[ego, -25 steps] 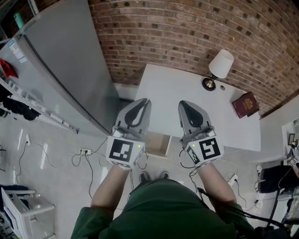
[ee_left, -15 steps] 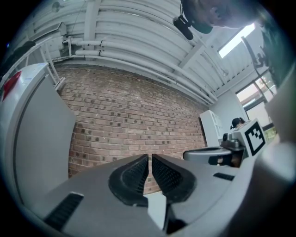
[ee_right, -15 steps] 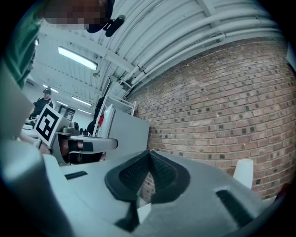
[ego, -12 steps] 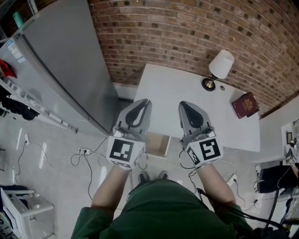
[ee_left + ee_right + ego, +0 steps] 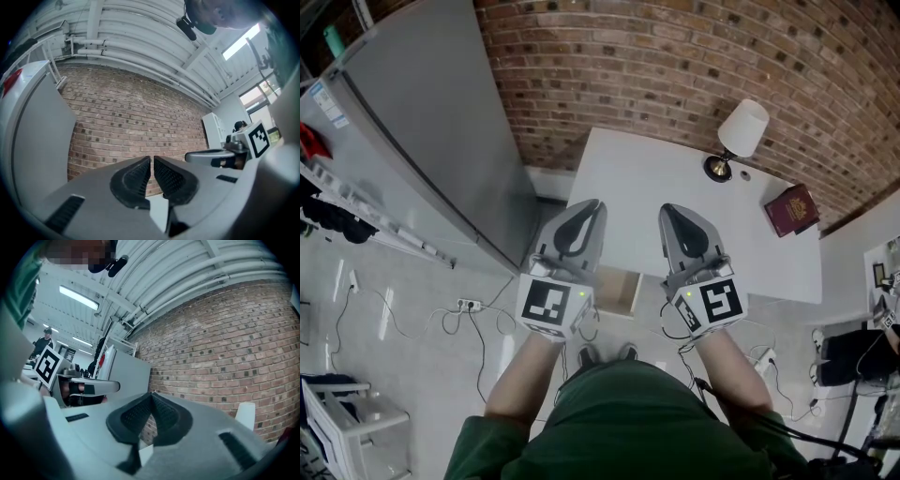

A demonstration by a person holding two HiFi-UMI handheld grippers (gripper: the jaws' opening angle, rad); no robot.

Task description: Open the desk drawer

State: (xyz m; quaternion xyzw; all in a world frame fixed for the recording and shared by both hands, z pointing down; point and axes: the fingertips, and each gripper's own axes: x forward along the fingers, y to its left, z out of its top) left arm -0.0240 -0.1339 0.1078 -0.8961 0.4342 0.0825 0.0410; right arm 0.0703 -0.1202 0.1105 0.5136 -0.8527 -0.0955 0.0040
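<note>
The white desk (image 5: 750,246) stands against the brick wall in the head view. Under its front edge a small drawer (image 5: 618,291) stands pulled out, its light brown inside showing between my two hands. My left gripper (image 5: 589,205) and right gripper (image 5: 667,209) are held side by side above the desk's front left part, pointing toward the wall. In the left gripper view the left gripper (image 5: 152,162) has its ribbed pads nearly together with nothing between them. The right gripper (image 5: 151,397) shows its pads meeting, also empty. Neither touches the drawer.
A white-shaded lamp (image 5: 737,137) and a dark red book (image 5: 792,210) sit at the desk's far right. A tall grey cabinet (image 5: 431,122) stands left of the desk. A power strip with cables (image 5: 470,305) lies on the floor, with a white crate (image 5: 347,427) at bottom left.
</note>
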